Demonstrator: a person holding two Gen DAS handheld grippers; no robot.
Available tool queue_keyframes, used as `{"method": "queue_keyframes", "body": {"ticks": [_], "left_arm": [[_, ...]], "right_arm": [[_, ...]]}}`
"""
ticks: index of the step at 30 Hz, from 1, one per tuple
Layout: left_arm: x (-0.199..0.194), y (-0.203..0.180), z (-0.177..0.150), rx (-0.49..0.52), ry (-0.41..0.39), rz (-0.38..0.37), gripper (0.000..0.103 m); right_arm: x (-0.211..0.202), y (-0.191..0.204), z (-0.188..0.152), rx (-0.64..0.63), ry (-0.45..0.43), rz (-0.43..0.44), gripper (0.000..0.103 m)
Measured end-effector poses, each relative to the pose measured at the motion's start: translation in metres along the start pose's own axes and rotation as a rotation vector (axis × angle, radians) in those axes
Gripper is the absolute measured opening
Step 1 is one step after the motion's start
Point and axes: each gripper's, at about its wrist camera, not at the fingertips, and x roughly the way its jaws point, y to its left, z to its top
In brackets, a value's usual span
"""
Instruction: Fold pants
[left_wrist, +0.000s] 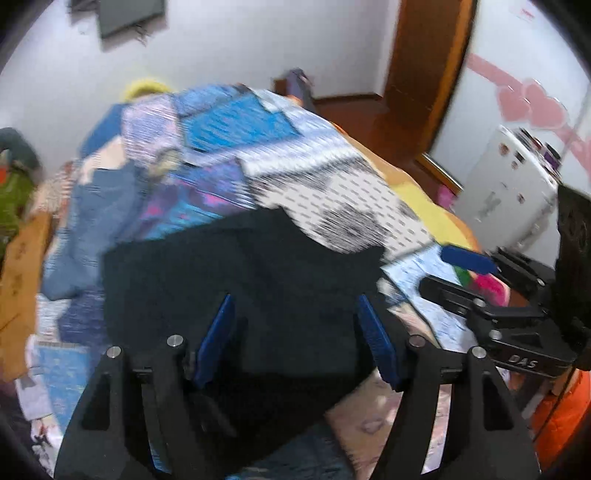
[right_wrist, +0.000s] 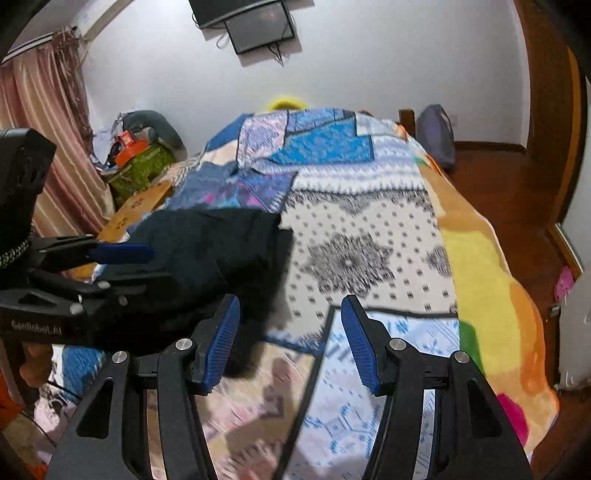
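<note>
Left wrist view: the left gripper (left_wrist: 295, 332) points down over the dark pants (left_wrist: 240, 280), jaws standing apart. The cloth lies between and beneath the blue pads (left_wrist: 216, 339), but no pad is seen pressing on it. The picture is blurred by motion; folds, seams and the waistband cannot be made out, and the near edge of the pants is hidden behind the gripper body. At 3 o'clock the right gripper (left_wrist: 467, 266) enters from the side, its rear part cut off by the frame edge.

Right wrist view: the right gripper (right_wrist: 290, 339) hovers with jaws apart and nothing between them; only the patterned bedspread (right_wrist: 369, 229) shows in the gap. The pants (right_wrist: 207, 251) lie as a dark heap on the bed at 10 o'clock from this gripper, the near left part covered by the left gripper (right_wrist: 125, 264), which comes in from 9 o'clock. Whether the heap is neatly folded cannot be told. The bed's near corner at 5 o'clock is cut off.
</note>
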Motion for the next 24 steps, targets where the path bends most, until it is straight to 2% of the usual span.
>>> {"method": "queue_keyframes", "body": {"ticks": [5,9,12,15,19,24], "left_arm": [[-0.022,0.056,0.003,-0.063,-0.037,0.106,0.071],[-0.026,0.106,0.002,-0.115,-0.013,0.193,0.071],[-0.021,0.138,-0.002,-0.146,0.02,0.223,0.071],[-0.004,0.155,-0.008,-0.144,0.068,0.217,0.071],[0.029,0.155,-0.02,-0.139,0.135,0.185,0.071],[0.053,0.159,-0.02,-0.195,0.131,0.115,0.075]], "right_arm": [[0.005,0.02,0.007,-0.003,-0.013,0.048,0.053],[0.016,0.038,0.009,-0.032,-0.001,0.066,0.053],[0.022,0.049,0.014,-0.05,-0.011,0.078,0.053],[0.03,0.059,0.022,-0.073,-0.024,0.088,0.053],[0.049,0.061,0.021,-0.093,0.011,0.044,0.053],[0.063,0.046,0.0,-0.066,0.099,0.023,0.053]]}}
